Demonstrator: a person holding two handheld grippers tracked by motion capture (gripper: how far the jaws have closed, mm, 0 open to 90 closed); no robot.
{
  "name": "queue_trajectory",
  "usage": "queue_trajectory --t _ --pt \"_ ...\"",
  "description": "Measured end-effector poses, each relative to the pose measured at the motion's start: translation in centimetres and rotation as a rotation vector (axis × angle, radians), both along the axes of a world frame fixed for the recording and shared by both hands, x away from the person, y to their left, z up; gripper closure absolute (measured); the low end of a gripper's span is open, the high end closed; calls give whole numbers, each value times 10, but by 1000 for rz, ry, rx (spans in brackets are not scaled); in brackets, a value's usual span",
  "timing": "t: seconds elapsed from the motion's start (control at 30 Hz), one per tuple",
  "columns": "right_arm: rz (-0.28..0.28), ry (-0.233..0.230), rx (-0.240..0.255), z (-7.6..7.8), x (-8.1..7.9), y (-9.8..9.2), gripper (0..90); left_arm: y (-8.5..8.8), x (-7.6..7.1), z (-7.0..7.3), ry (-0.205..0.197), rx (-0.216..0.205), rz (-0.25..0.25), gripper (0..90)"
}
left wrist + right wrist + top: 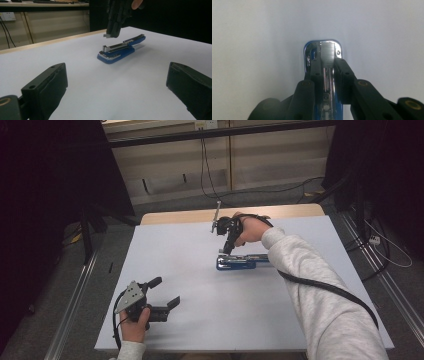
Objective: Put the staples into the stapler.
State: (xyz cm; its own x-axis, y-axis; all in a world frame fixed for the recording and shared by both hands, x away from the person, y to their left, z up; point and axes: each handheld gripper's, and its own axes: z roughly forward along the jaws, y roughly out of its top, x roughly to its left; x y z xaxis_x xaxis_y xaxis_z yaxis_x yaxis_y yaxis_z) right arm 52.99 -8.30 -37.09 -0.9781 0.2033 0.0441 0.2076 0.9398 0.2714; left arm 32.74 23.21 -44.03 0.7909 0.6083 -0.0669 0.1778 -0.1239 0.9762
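Observation:
A blue stapler (242,262) lies opened on the white table, right of centre; the left gripper view has this stapler (117,51) with its metal magazine uncovered. My right gripper (226,251) points down just above the stapler's front end and is shut on a small silver strip of staples (328,51). The left gripper view catches that strip (107,36) hanging a little above the magazine. In the right gripper view the stapler's blue and chrome nose (307,56) lies directly under the jaws. My left gripper (166,291) rests open near the table's front left, with nothing between its fingers.
The white table top (200,330) has a wooden strip (175,216) along its far edge. Black stands (87,230) and cables (385,250) sit on the floor around it. A cable trails from the right gripper along the sleeve (320,285).

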Motion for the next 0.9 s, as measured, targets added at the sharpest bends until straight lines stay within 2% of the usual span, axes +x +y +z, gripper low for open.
queue_trajectory --t 0.23,0.3,0.33,0.4,0.5,0.53,0.6,0.73,0.9 --pt "-5 20 5 -10 -1 1 787 0 0 0 -1 2 3 36" --pt "-8 22 -8 -10 -1 0 787 0 0 0 -1 2 3 36" --pt "-9 26 12 -13 -1 1 787 0 0 0 -2 3 3 36" --pt "-5 20 -2 -14 -1 1 787 0 0 0 -2 3 4 37" --pt "-5 26 2 -16 -1 1 787 0 0 0 -2 2 3 37" --pt "-19 33 -10 -16 -2 2 787 0 0 0 -3 2 3 37" --pt "-6 25 6 -18 0 2 787 0 0 0 -2 -1 -4 37" --pt "1 25 2 -19 1 1 787 0 0 0 0 2 -6 37" --pt "-15 35 -6 -22 0 1 786 0 0 0 0 3 -6 37"
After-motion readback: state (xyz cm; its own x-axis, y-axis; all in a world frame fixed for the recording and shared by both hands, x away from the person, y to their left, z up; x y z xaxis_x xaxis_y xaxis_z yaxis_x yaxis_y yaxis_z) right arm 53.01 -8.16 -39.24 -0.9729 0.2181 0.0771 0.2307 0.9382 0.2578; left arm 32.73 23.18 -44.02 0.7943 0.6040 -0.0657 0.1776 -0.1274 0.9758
